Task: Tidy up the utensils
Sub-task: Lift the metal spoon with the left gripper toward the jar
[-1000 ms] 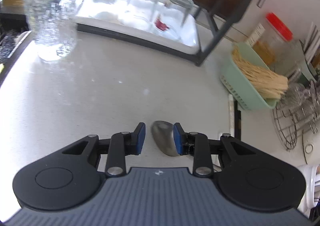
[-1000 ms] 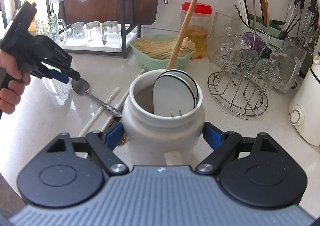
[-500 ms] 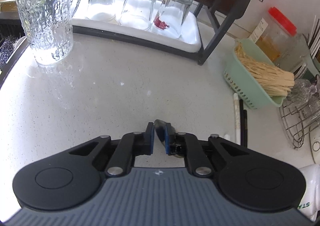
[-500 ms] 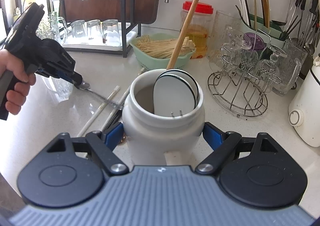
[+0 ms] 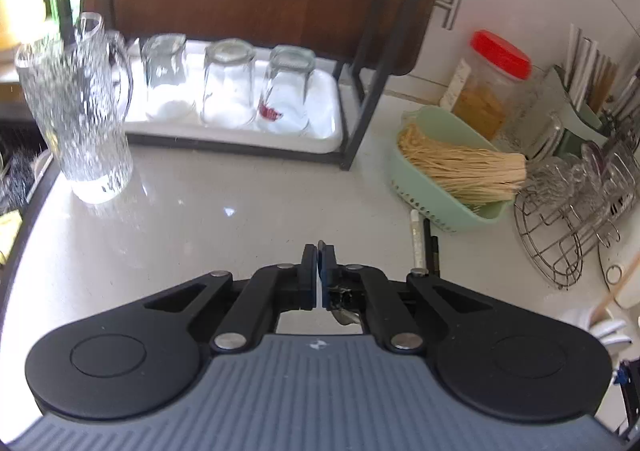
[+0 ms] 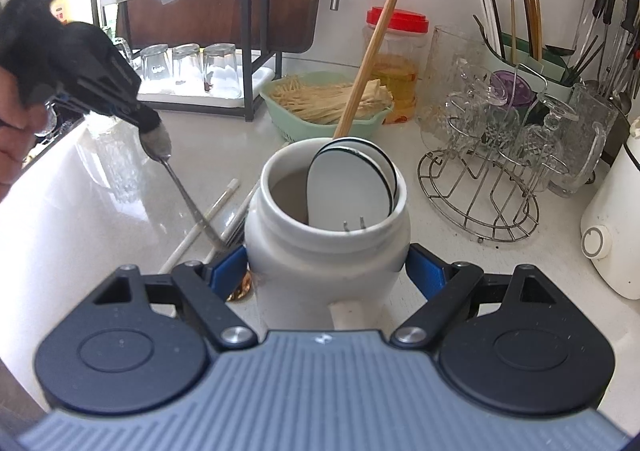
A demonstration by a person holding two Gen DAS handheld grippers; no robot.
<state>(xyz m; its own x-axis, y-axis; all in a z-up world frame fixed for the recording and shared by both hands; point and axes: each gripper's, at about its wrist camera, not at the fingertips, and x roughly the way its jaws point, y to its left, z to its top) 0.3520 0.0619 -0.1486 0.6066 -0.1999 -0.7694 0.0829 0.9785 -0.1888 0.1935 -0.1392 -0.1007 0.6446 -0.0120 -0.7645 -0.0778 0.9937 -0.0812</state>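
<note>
Bright daylight from far left of tongs, blowing out bench point(image 6: 60, 187) there. Glare spot on bench ahead of left tongs point(image 5: 319, 251). Left view softly blurred; left tongs smeared in right view; fisheye bending at edges.

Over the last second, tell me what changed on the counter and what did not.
The left gripper has just closed on the spoon by its bowl and lifted that end off the counter; the handle slants down toward the chopsticks. The right gripper stayed clamped around the white jar, which has not shifted, nor have the utensils in it.
</note>
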